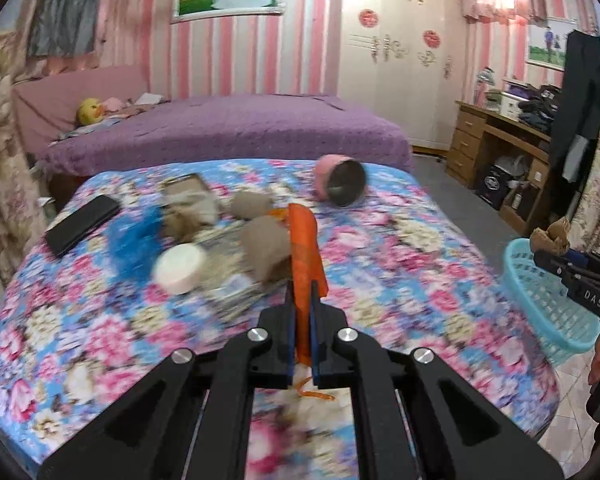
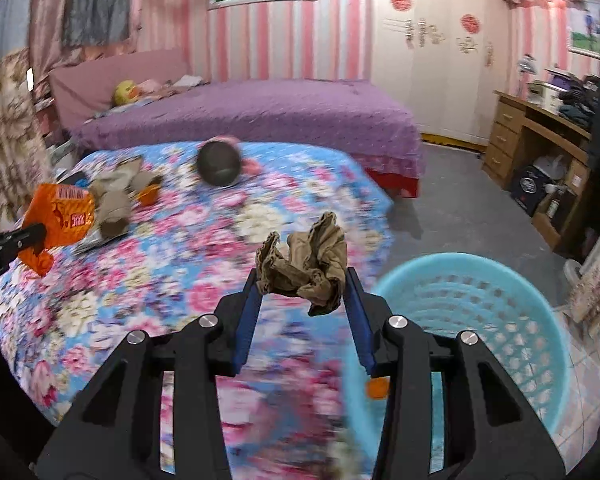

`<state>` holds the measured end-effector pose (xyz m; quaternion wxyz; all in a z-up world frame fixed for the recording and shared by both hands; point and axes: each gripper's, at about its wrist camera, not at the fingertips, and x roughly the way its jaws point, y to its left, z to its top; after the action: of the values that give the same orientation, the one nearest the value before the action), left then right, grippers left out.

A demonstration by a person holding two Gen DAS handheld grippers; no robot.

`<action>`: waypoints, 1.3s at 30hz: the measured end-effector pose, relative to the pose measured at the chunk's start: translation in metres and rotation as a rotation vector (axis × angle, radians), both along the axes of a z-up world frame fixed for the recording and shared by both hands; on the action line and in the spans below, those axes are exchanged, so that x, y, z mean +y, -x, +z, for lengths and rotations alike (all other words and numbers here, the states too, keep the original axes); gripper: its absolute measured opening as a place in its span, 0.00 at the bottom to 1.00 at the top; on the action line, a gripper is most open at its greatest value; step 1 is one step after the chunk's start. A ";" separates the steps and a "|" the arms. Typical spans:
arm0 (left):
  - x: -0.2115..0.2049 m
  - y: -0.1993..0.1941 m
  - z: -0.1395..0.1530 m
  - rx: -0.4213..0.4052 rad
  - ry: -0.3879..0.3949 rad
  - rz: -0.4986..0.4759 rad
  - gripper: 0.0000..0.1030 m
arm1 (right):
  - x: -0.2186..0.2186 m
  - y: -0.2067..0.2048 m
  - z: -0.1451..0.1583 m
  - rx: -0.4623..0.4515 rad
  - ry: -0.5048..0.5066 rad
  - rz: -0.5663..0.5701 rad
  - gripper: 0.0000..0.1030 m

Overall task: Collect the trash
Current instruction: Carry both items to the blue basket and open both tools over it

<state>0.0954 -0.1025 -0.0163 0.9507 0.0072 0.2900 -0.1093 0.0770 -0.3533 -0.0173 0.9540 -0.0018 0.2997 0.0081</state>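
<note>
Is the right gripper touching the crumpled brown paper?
Touching. The right wrist view shows the right gripper clamped on both sides of the crumpled brown paper.

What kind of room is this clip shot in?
A home bedroom, most likely: a bed with a purple cover, a white wardrobe along the far wall, and a wooden desk piled with clothes. The work surface is a floral-covered table.

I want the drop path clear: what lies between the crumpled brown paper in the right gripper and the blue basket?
Nothing. In the right wrist view the brown paper hangs beside the basket, with only floral bedspread beneath that stretch.
</note>
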 end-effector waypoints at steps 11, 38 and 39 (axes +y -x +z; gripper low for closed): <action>-0.136 -0.005 0.000 -0.011 0.006 -0.225 0.06 | -0.112 0.033 -0.005 -0.011 0.009 -0.232 0.42; -0.280 -0.003 -0.030 0.075 -0.018 -0.383 0.78 | -0.199 0.080 -0.022 -0.013 -0.036 -0.434 0.43; -0.278 -0.006 -0.031 0.085 -0.027 -0.370 0.80 | -0.199 0.080 -0.022 -0.013 -0.037 -0.433 0.43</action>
<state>0.1012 -0.3809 -0.0470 0.9011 0.0687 0.3252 -0.2784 -0.0035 -0.5523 -0.0397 0.9353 0.0801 0.2867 -0.1915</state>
